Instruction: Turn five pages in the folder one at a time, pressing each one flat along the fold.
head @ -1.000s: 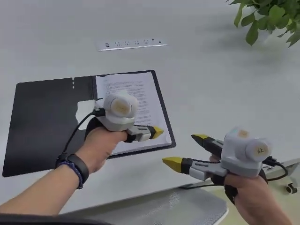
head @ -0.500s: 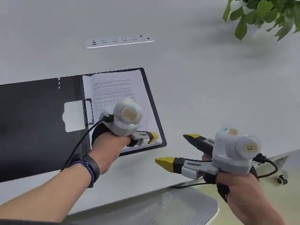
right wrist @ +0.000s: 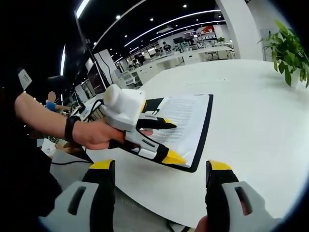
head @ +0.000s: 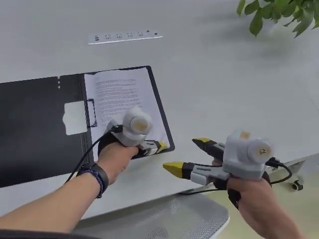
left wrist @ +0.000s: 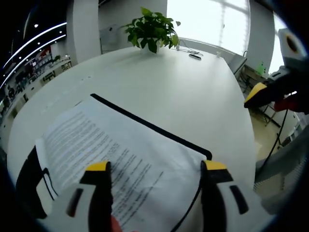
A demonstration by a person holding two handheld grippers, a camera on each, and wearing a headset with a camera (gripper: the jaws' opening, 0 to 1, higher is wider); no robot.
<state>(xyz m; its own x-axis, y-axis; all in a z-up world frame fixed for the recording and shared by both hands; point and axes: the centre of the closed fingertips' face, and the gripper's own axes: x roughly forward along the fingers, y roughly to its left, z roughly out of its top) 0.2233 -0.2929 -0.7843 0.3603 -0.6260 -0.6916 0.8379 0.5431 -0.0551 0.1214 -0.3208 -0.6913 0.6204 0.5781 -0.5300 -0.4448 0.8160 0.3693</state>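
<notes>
The left gripper (head: 154,145) hovers, jaws spread, over the top page's (head: 119,99) lower outer corner, probably placed there to pinch it for turning. The right gripper (head: 188,155), likewise agape, hangs at four o'clock, clear of the open folder (head: 35,129).

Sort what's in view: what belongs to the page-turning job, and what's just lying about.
Job: folder, top page, left gripper, right gripper, both with jaws open.
Lying about: power strip, potted plant, mesh chair back.
</notes>
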